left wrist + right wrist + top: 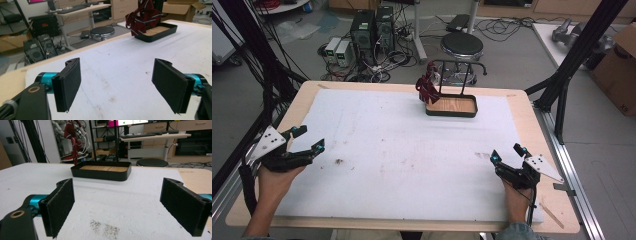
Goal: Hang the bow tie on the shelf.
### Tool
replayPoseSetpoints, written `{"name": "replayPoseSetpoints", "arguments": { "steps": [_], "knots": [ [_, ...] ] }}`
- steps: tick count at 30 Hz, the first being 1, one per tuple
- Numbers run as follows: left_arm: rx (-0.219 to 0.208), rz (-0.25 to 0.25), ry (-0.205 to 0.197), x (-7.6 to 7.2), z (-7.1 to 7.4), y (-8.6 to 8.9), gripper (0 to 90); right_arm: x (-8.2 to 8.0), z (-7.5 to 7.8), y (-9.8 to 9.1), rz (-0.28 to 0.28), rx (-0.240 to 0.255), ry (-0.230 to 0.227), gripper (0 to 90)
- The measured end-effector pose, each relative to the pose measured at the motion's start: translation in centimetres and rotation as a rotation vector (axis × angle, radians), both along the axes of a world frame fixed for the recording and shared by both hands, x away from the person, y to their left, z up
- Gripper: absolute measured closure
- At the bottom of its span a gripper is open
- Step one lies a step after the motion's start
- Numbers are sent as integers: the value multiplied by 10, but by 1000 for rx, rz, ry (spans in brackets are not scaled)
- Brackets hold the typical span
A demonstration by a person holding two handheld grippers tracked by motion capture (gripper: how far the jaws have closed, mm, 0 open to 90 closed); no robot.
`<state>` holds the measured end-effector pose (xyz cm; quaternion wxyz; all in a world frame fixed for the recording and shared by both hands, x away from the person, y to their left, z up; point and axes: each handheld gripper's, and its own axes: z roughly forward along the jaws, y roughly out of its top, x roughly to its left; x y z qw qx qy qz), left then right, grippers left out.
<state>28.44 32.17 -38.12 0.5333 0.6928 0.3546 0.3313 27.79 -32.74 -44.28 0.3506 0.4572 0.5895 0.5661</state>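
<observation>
High view: table [532, 125] covered by a white foam sheet [402, 150]. Black tray [452, 106] with a wood-grain floor at the far centre, bearing an upright black rail stand [459, 67]; a dark red striped cloth [427, 87] hangs at the tray's left end. Left gripper [308, 138] at the near-left edge, jaws spread, nothing between them. Right gripper [508, 153] at the near right, jaws likewise spread and empty. Both well apart from the tray.

Left gripper view: pads [68, 83] wide apart, bare sheet between; tray [156, 33] far ahead at upper right, cloth [142, 16] draped over its near end.

Right gripper view: pads [61, 206] wide apart, holding nothing; tray [101, 172] straight ahead, no loose items seen on its wooden floor; cloth [71, 135] hangs beyond its left end.
</observation>
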Motion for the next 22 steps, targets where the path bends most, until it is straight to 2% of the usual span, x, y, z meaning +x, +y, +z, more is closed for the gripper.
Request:
{"name": "replayPoseSetpoints", "arguments": {
  "steps": [5, 11, 13, 16, 22],
  "knots": [
    [-6, 44, 25, -9, -16, 5, 221, 0, 0, 0, -3, 2, 2, 114],
    [-7, 60, 33, -16, -26, 4, 218, 0, 0, 0, -1, -2, 2, 115],
    [-3, 66, 45, -17, -29, 5, 219, 0, 0, 0, 1, -1, 2, 115],
    [-30, 67, 75, -17, -33, 6, 217, 0, 0, 0, 1, 0, 3, 115],
    [-27, 69, 88, -17, -36, 6, 214, 1, 0, 1, 8, -4, 1, 115]
  ]
}}
